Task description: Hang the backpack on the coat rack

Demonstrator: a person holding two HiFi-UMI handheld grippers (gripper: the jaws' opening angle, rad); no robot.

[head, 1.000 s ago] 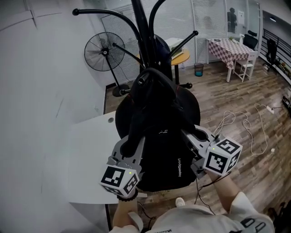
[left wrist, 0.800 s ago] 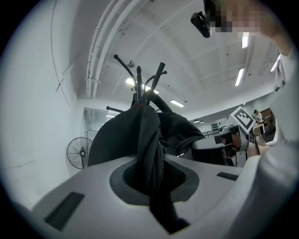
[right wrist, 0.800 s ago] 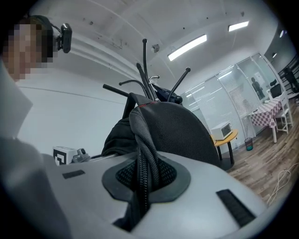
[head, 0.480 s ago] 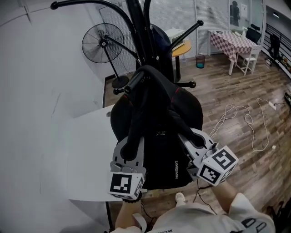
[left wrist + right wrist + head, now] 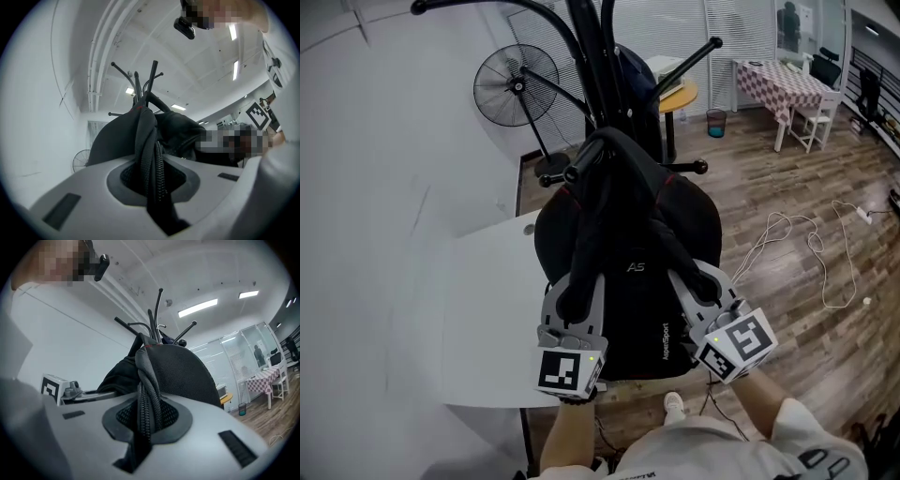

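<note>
Head view shows my left gripper [image 5: 575,302] and my right gripper [image 5: 701,286] each pinching one strap [image 5: 586,239] of the black backpack [image 5: 628,202] near the coat rack [image 5: 586,56].

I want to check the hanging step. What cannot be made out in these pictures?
Base of the coat rack: head view, hidden behind the backpack; its top is cut by the upper edge.
Whether the backpack hangs on the rack yet: head view, black on black.
Lower end of the shoulder strap: left gripper view, buried between the shut jaws of the left gripper.
</note>
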